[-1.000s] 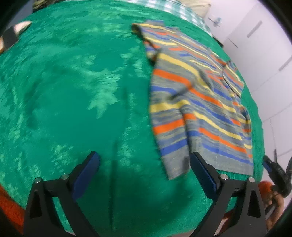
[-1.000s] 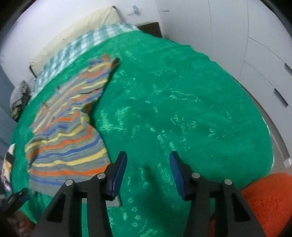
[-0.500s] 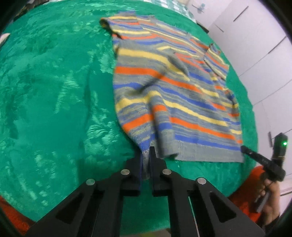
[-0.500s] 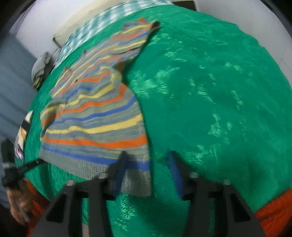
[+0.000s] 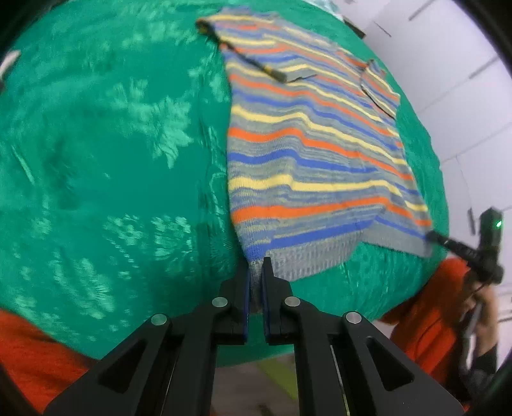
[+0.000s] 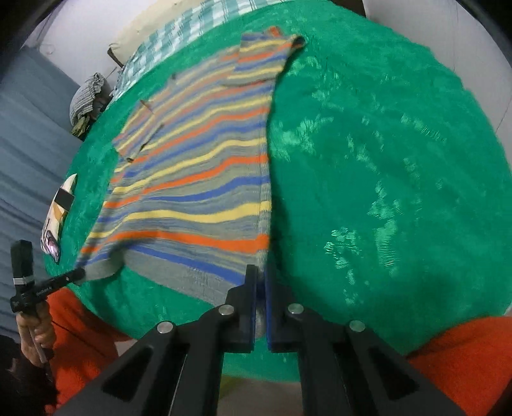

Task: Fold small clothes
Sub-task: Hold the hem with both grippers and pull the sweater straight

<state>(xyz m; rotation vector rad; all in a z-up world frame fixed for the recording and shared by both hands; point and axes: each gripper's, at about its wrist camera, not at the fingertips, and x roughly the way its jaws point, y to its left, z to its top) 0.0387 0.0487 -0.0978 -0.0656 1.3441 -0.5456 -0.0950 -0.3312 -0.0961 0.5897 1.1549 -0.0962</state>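
Observation:
A small knit shirt (image 5: 313,153) with grey, orange, yellow and blue stripes lies spread on the green bedspread (image 5: 112,160), sleeves at the far end. My left gripper (image 5: 256,265) is shut on the near left corner of its grey hem, which rises off the bed. In the right wrist view the shirt (image 6: 198,179) runs away to the upper left. My right gripper (image 6: 260,272) pinches the hem's other corner between its blue pads, and its jaws are just opening. Each gripper shows in the other's view: the right gripper (image 5: 435,238), the left gripper (image 6: 78,273).
Orange cloth (image 6: 464,345) hangs at the near edge of the bed. White cupboard doors (image 5: 454,64) stand beyond the right side. A checked sheet (image 6: 192,28), a bundle of cloth (image 6: 86,96) and a flat printed item (image 6: 59,211) sit at the far and left edges.
Both grippers have come onto the shirt's near hem and closed on its two corners. The left one was wide open over bare bedspread a second ago. The hem now lifts a little.

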